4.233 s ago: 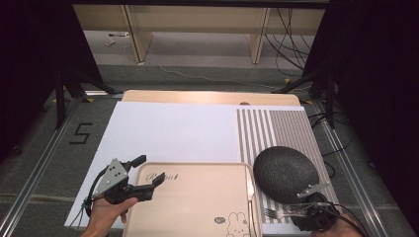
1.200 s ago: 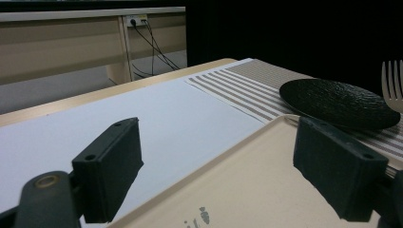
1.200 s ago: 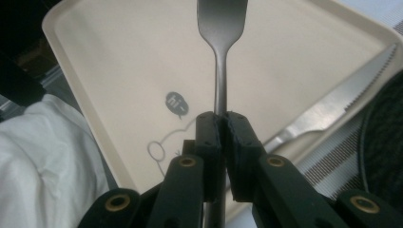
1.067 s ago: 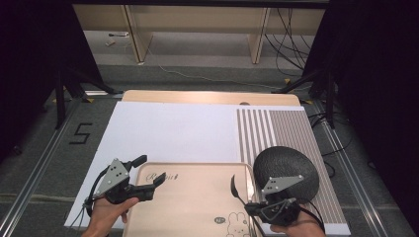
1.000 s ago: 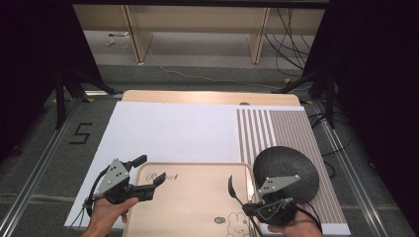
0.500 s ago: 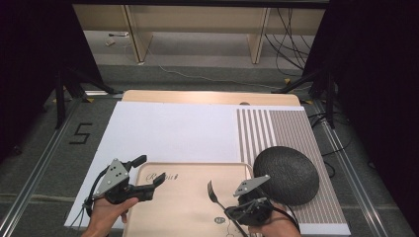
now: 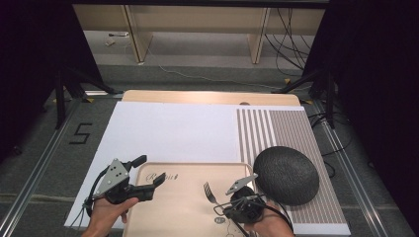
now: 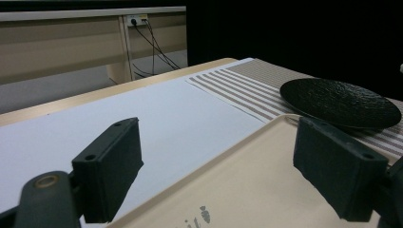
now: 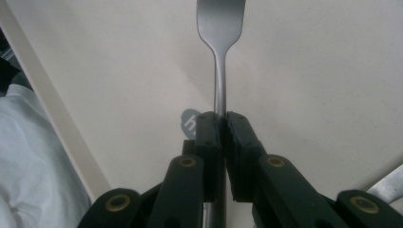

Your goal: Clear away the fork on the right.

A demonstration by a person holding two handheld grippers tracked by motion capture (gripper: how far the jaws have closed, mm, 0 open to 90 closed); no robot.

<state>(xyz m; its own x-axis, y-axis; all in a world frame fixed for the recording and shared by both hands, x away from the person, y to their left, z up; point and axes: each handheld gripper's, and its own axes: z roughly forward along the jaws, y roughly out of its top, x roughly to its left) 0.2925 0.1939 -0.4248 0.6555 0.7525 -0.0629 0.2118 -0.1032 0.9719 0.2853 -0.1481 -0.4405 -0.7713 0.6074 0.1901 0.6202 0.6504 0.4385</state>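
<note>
A beige tray (image 7: pixel 183 212) lies at the near edge of the table. My right gripper (image 7: pixel 221 202) hovers over its right half, shut on the handle of a metal fork (image 7: pixel 209 191) whose tines point away from me. In the right gripper view the fork (image 9: pixel 220 61) sticks out straight ahead from the closed pads (image 9: pixel 209 128) above the tray (image 9: pixel 309 71). My left gripper (image 7: pixel 149 170) rests at the tray's far left corner, open and holding nothing. Its view shows the tray (image 8: pixel 247 180) between the spread jaws and a black plate (image 8: pixel 340 99) beyond.
The black plate (image 7: pixel 285 175) sits on a striped mat (image 7: pixel 291 133) right of the tray. A white sheet (image 7: pixel 173 133) covers the table's middle. Beyond the far edge are desk legs (image 7: pixel 136 37) and cables; dark stands flank both sides.
My right gripper has carried the fork leftward and slightly down, from over the black plate's near edge to above the tray. The left gripper has stayed put.
</note>
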